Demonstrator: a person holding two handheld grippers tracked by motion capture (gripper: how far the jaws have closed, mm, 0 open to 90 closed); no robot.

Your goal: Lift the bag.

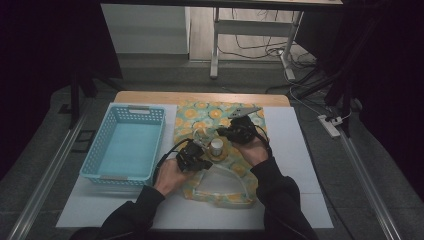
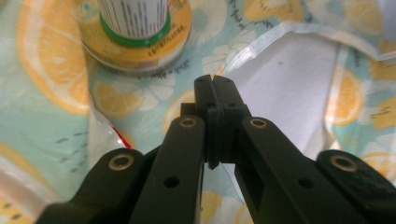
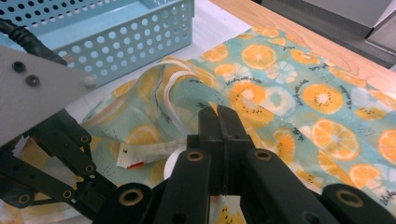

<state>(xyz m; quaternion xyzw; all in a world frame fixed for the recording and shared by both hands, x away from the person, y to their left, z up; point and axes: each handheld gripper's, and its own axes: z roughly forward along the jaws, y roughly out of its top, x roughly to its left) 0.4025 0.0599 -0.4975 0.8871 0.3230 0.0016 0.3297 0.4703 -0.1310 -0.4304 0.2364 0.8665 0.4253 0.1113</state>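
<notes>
Two hand-held grippers work over a pale green fabric bag printed with orange slices [image 1: 220, 117], spread on the white-covered tabletop [image 1: 300, 165]. The left gripper [image 2: 215, 84] has its jaws closed at the bag's white-lined opening; whether cloth is pinched between them cannot be told. The right gripper [image 3: 219, 114] has its jaws closed on a fold of the bag. A small white bottle with a green band [image 2: 135, 21] stands on the bag near both grippers. A light blue perforated plastic basket [image 1: 125, 145] sits just beside the bag.

High cam above table [image 1: 300, 150], facing fwd-down; 2 claw cams close-up, all sharing citrus bag [image 1: 200, 117].
</notes>
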